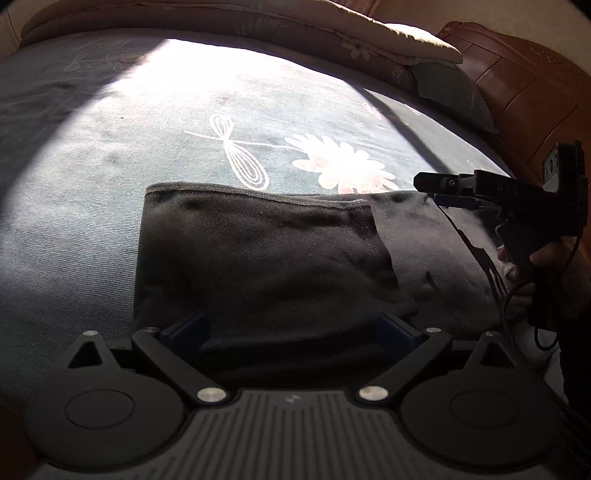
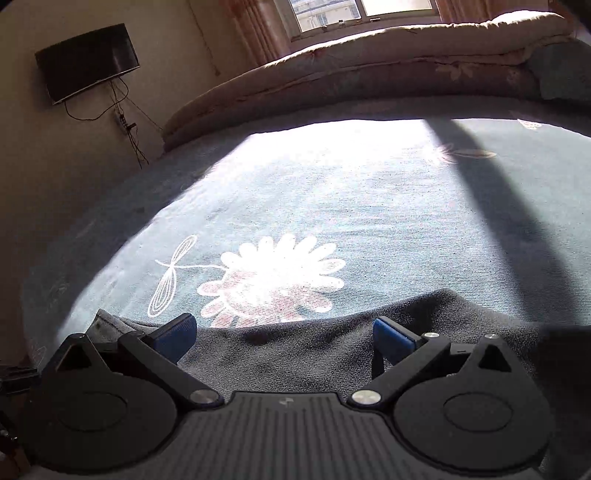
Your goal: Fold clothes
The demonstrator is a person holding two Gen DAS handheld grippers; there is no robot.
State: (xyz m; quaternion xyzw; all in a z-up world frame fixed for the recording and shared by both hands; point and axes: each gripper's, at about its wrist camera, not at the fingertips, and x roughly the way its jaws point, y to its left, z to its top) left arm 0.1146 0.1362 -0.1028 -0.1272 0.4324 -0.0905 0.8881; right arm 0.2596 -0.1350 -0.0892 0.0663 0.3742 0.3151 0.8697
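Note:
A dark grey garment point(image 1: 258, 258) lies folded on the blue flowered bedsheet point(image 1: 110, 184), its stitched hem along the far edge. My left gripper point(image 1: 293, 328) hovers over the garment's near edge. Its blue pads point(image 1: 188, 328) stand wide apart and grip nothing, so it is open. In the left wrist view my right gripper point(image 1: 443, 192) reaches in from the right over the garment's right part, held by a hand point(image 1: 524, 273). In the right wrist view the right gripper point(image 2: 284, 338) is open above the grey garment point(image 2: 314, 354), fingers point(image 2: 177, 336) spread and empty.
A folded beige quilt point(image 2: 369, 62) lies along the bed's far side, with a pillow point(image 1: 454, 92) beside it. A wooden headboard point(image 1: 524, 85) rises at the right. A wall television point(image 2: 88, 61) and a window point(image 2: 362, 11) are beyond. Bright sunlight crosses the bedsheet point(image 2: 332, 192).

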